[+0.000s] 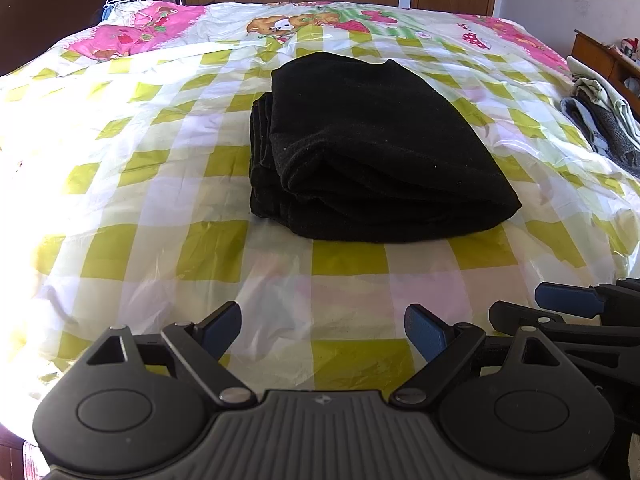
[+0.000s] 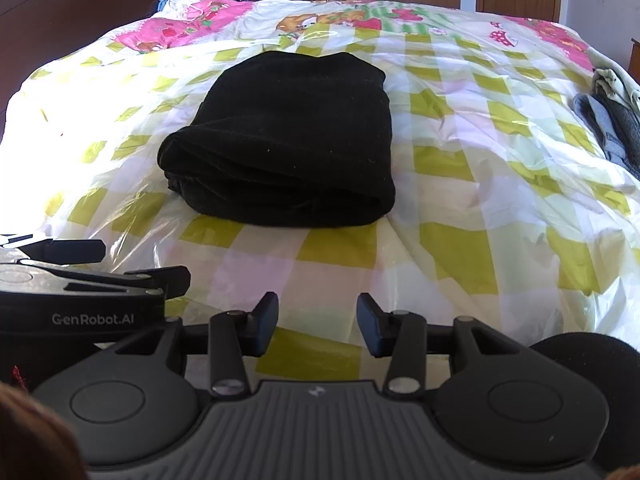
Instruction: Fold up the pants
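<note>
With the black pants [image 1: 368,152] folded mid-frame, left gripper [image 1: 323,330] and right gripper [image 2: 317,324] hover released, empty; seemingly only withdrawal remains.

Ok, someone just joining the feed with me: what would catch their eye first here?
First the black pants, folded into a thick bundle lying alone in the middle of the bed. Next the loud bedspread beneath, yellow-green checks with pink cartoon prints toward the far end. Then both grippers, left and right, open and empty over the near edge, and a small pile of other clothes at the right side.
</note>
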Motion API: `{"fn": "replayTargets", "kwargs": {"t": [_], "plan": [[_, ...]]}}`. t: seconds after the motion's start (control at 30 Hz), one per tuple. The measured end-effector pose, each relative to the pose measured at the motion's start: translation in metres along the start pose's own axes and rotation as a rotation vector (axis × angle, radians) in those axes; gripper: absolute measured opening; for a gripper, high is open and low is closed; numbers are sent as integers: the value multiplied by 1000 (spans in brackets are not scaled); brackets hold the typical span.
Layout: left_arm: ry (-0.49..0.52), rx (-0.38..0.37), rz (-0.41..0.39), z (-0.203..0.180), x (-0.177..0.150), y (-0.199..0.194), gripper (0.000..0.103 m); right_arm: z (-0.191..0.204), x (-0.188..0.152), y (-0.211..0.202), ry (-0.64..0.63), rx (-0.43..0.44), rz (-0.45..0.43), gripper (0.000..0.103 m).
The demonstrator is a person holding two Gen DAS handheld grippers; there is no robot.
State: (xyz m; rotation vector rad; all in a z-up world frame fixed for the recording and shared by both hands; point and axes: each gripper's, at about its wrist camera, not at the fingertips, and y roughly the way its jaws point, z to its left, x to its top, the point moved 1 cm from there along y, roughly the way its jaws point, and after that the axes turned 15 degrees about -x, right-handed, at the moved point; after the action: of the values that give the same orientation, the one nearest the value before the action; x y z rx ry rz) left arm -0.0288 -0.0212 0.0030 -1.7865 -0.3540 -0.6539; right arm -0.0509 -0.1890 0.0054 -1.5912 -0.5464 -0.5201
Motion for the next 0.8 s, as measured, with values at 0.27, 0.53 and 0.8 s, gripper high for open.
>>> {"fn": "replayTargets", "kwargs": {"t": [0.27,0.53,0.8], "plan": [[-2,0,0,0,0,0,99,1,0,1,-1,-1,4,44],[-2,1,-2,1,-1,0,99,2,0,2,-1,-1,7,44],[-2,2,-3,1,-1,0,99,2,0,2,-1,-2,8,44]]}}
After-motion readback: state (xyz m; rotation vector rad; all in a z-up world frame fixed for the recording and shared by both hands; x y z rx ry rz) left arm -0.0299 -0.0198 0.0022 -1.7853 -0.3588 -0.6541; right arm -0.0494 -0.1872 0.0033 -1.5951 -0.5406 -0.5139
